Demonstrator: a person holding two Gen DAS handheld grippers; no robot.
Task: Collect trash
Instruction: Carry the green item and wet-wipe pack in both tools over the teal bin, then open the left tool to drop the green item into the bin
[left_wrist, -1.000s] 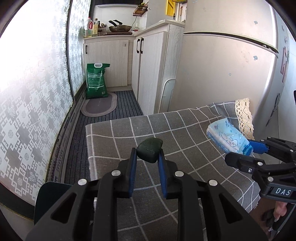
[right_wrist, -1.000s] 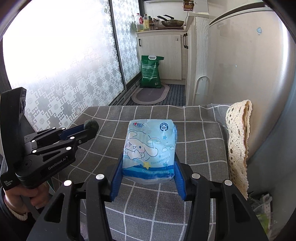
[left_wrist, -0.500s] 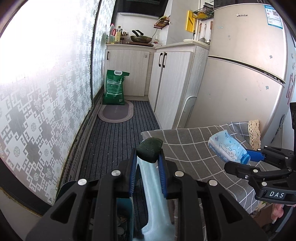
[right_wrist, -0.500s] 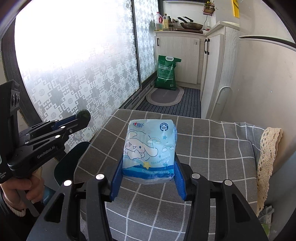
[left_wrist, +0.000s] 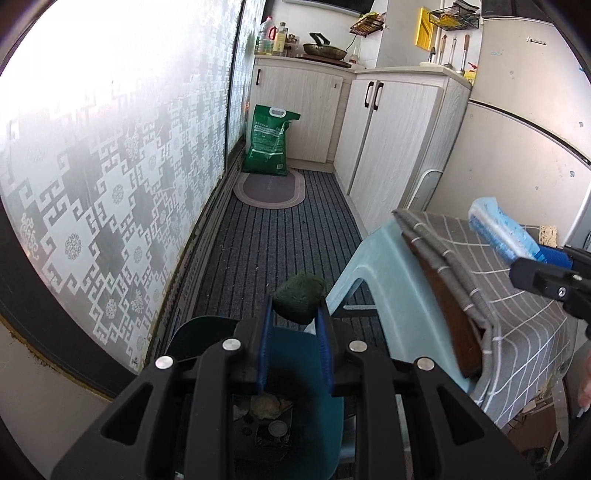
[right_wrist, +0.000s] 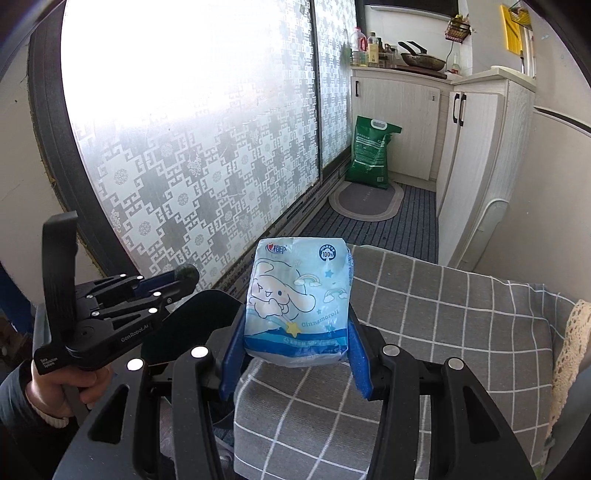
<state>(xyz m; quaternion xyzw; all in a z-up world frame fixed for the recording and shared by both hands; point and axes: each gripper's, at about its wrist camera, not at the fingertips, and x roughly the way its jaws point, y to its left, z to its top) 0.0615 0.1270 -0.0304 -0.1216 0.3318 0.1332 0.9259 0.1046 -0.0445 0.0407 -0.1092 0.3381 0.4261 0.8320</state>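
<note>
My left gripper (left_wrist: 295, 314) is shut on a dark green lump (left_wrist: 300, 300) and holds it above the open teal trash bin (left_wrist: 314, 406), which has scraps at its bottom. The left gripper also shows in the right wrist view (right_wrist: 181, 277), its lump (right_wrist: 187, 273) over the bin's dark lid (right_wrist: 195, 321). My right gripper (right_wrist: 295, 354) is shut on a light blue tissue pack (right_wrist: 299, 299) with a cartoon print, held above the checked cloth (right_wrist: 461, 325). The pack also shows in the left wrist view (left_wrist: 498, 229).
A pale blue stool (left_wrist: 399, 295) under the checked cloth (left_wrist: 517, 295) stands right of the bin. The patterned glass door (left_wrist: 92, 166) is on the left. A green sack (left_wrist: 269, 140), oval mat (left_wrist: 269, 188), cabinets (left_wrist: 391, 140) and fridge (left_wrist: 517, 147) lie beyond.
My left gripper has swung left off the table with the green lump and now hangs over the trash bin. My right gripper has followed leftward with the tissue pack.
</note>
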